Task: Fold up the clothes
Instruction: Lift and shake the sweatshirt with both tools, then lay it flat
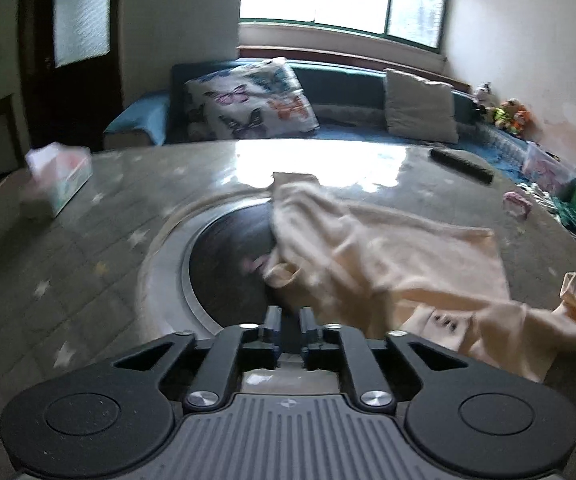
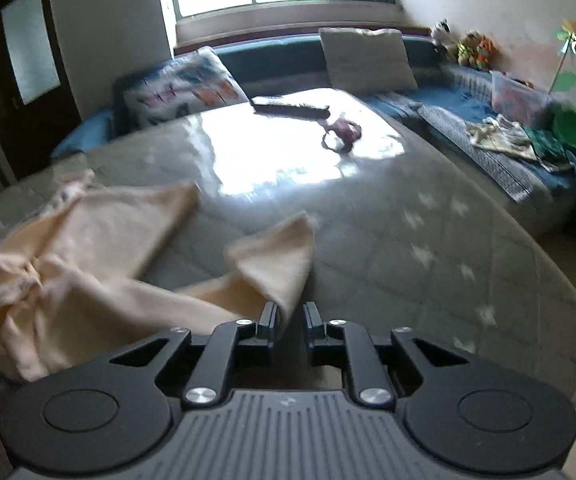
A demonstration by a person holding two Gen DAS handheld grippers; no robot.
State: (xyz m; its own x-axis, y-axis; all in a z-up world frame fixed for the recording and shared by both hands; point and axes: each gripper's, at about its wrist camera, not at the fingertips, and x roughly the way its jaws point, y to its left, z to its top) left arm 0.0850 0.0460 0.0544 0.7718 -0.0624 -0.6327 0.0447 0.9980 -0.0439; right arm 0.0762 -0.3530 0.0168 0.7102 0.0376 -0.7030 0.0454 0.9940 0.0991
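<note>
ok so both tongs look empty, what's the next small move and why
Probably bring the right tongs onto the cloth corner that lies just ahead of them and close. Both tongs stand slightly open with nothing gripped, the left tongs just short of the cloth's bunched edge, and the cloth lies crumpled and unfolded on the table.

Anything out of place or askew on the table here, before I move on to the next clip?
Yes: the cream garment is rumpled rather than flat, one end draped over the dark round inset in the table, one flap turned up by the right hand-held gripper. No spill or damage is visible through the blur.
</note>
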